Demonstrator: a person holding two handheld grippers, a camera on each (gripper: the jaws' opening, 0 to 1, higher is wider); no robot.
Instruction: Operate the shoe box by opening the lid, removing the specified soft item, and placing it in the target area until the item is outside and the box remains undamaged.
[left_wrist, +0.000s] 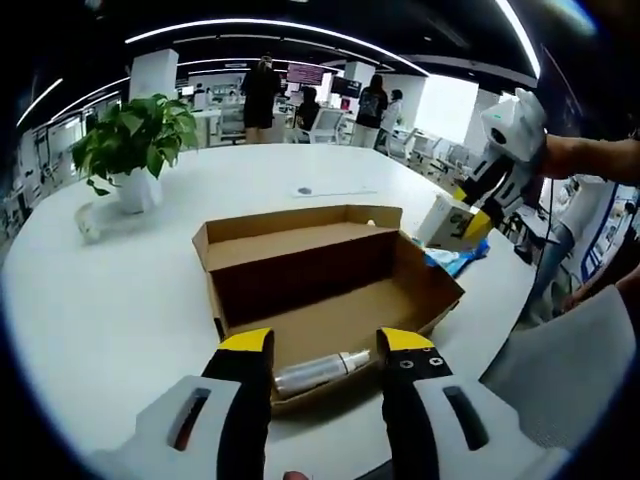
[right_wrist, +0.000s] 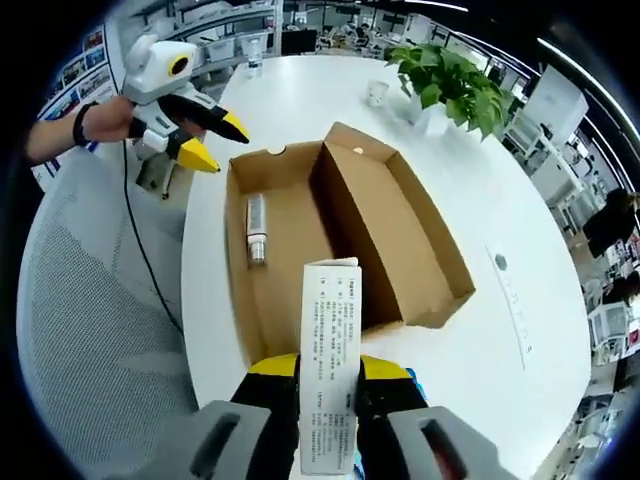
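**White carton out of the box, bottle still inside**

The shoe box (left_wrist: 330, 290) sits open on the round white bench (left_wrist: 110, 300), its lid (left_wrist: 300, 235) folded back and standing up along the far edge in the left gripper view. Inside, on the cardboard floor, lies a small silvery bottle (left_wrist: 320, 372) on its side, near the box's front wall and between the two jaws of the left tongs (left_wrist: 326, 350). Those jaws are spread, with nothing between them, and hover just short of the box's near edge.

In the right gripper view the right tongs (right_wrist: 328, 372) pinch a narrow white carton (right_wrist: 330, 350) printed with small text; it stands up between the yellow-tipped jaws, above the box's near end. The same carton (left_wrist: 447, 222) appears in the left gripper view, held by the right tongs (left_wrist: 468, 210) beyond the box's right corner, over the bench. Just below it there, a crumpled blue item (left_wrist: 450, 258) lies on the bench, touching or nearly touching the box's outer wall; what it is cannot be told.

The right gripper view also shows the left tongs (right_wrist: 215, 140), jaws apart, held by a hand (right_wrist: 110, 120) near the box's far corner, and the bottle (right_wrist: 257, 228) lying in the left compartment. A potted plant (left_wrist: 135, 140) stands well apart from the box, and a small cup (right_wrist: 377, 92) beside it.
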